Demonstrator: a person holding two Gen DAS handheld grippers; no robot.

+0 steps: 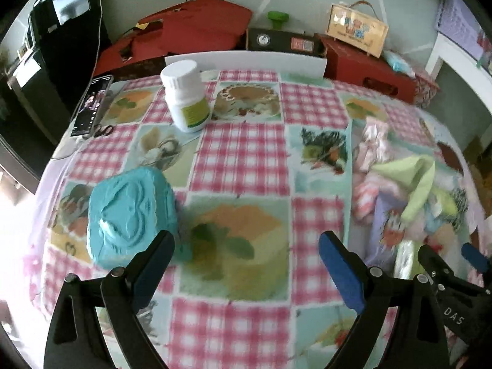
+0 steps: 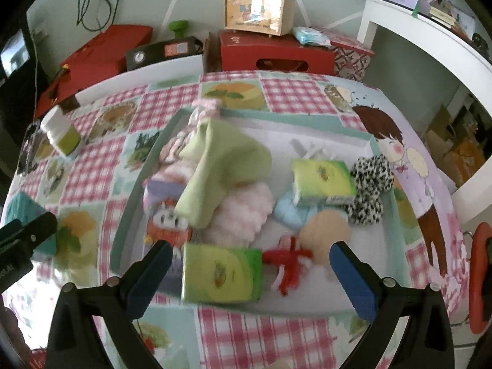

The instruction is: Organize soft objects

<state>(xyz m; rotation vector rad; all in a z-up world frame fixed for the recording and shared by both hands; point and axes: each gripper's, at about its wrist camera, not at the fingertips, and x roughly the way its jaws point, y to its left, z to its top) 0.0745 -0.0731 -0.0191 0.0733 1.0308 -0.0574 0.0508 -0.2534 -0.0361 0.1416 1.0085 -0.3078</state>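
- A table [image 1: 240, 160] is wearing a pink-checked cloth with food pictures.
- A white bottle [image 1: 184, 95] is standing upright near the far edge.
- A turquoise box [image 1: 129, 212] is sitting near the left side.
- A phone [image 1: 92, 106] and scissors [image 1: 103, 129] are lying at the left edge.
- A shallow tray [image 2: 123, 215] is resting on the right, holding soft things.

"DAS" on right gripper [image 1: 454, 256] body (other labels too blurred).

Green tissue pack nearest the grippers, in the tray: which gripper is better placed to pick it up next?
Right. The right gripper is open with the green tissue pack directly between its fingers. The left gripper, also open, points at bare tablecloth beside the blue pack.
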